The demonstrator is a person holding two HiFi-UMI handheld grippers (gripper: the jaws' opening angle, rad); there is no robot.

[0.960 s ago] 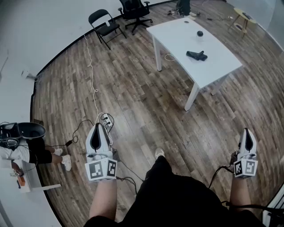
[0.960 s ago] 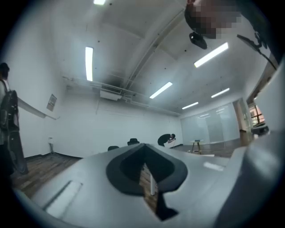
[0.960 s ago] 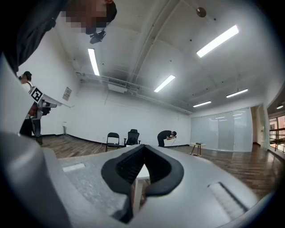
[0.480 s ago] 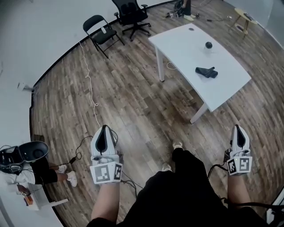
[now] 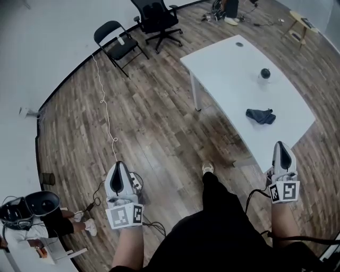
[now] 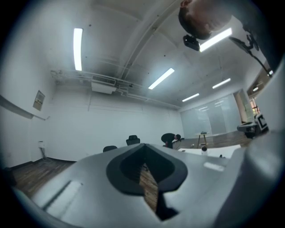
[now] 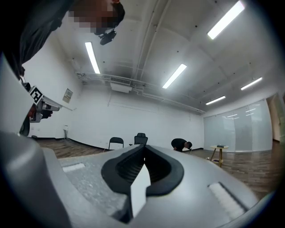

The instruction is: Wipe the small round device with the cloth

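L gripper (image 6: 143, 151): jaws are seen pressed together, tips meeting, nothing btwn them. Only a strip of wood floor (image 5: 159, 122) is seen thru the slot under the pads. R gripper (image 7: 143, 153): jaws are likewise closed tip to tip, w/ nothing gripped.

In the head view each gripper is held on a bare forearm, w/ dark clothing btwn them. The R gripper is held just at the near edge of the white table (image 5: 228, 64), tips pointed toward the tabletop. The L gripper is held well away from the table, off its left side, over the floor.

The cloth (image 5: 261, 116), dark and crumpled, is seen lying on the table nr its near end, just beyond the R gripper's tips but not touched by them. The small round device (image 5: 265, 73), dark, is set farther in on the table, apart from the cloth and nr the table's right edge. A small grey disc (image 5: 239, 44) is seen at the table's far end.

A folding chair (image 5: 114, 40) and an office chair (image 5: 158, 16) are placed beyond the table's far-left side, by the wall. A white cable (image 5: 103, 101) is run across the floor left of the table. A wooden stool (image 5: 299, 21) is seen past the table's far-right corner. A seated person (image 5: 32, 218) is seen farthest from the table, beyond the L gripper.
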